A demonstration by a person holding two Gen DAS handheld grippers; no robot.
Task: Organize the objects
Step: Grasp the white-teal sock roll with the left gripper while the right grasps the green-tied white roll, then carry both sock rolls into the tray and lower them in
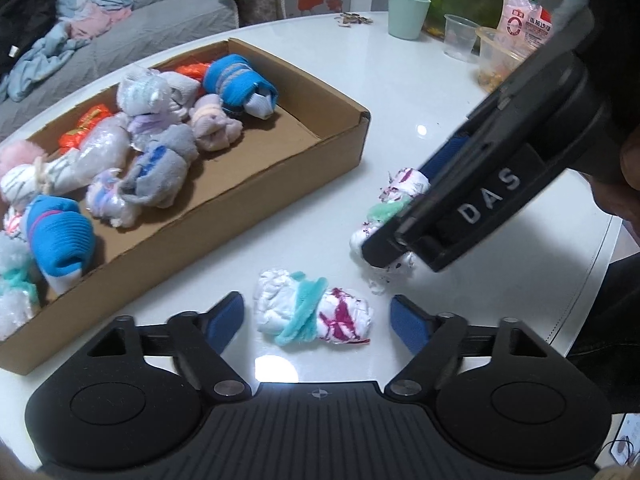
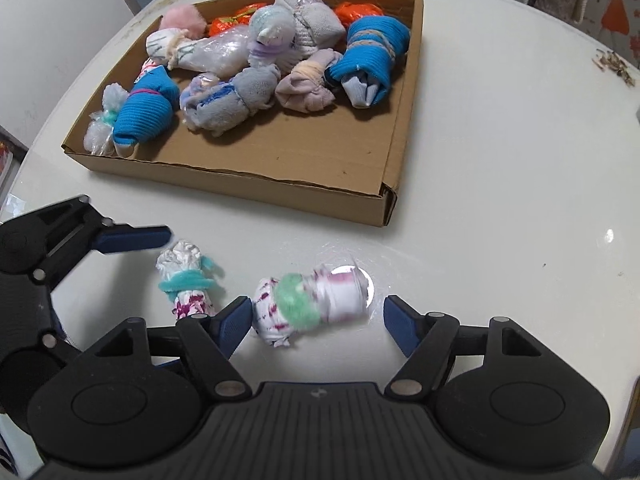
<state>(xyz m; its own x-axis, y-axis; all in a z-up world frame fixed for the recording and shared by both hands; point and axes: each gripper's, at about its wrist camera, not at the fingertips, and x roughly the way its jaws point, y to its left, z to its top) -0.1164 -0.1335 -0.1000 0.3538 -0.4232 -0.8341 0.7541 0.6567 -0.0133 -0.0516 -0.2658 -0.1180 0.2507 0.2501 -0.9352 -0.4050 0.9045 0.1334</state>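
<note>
A white-and-magenta sock bundle with a teal band (image 1: 314, 312) lies on the white table between the open fingers of my left gripper (image 1: 318, 322); it also shows in the right wrist view (image 2: 188, 280). A second white sock bundle with a green band (image 2: 310, 302) lies between the open fingers of my right gripper (image 2: 318, 324); in the left wrist view this bundle (image 1: 386, 208) is partly hidden by the right gripper (image 1: 400, 224). A cardboard box (image 2: 280, 184) holds several rolled sock bundles (image 2: 256, 92). The left gripper (image 2: 132, 280) shows at left in the right wrist view.
A green cup (image 1: 407, 14), a clear plastic cup (image 1: 460, 36), a plastic container (image 1: 498, 60) and snack packets (image 1: 524, 24) stand at the table's far side. Scattered seeds (image 1: 354, 20) lie near them. A grey sofa with clothes (image 1: 80, 40) is behind the table.
</note>
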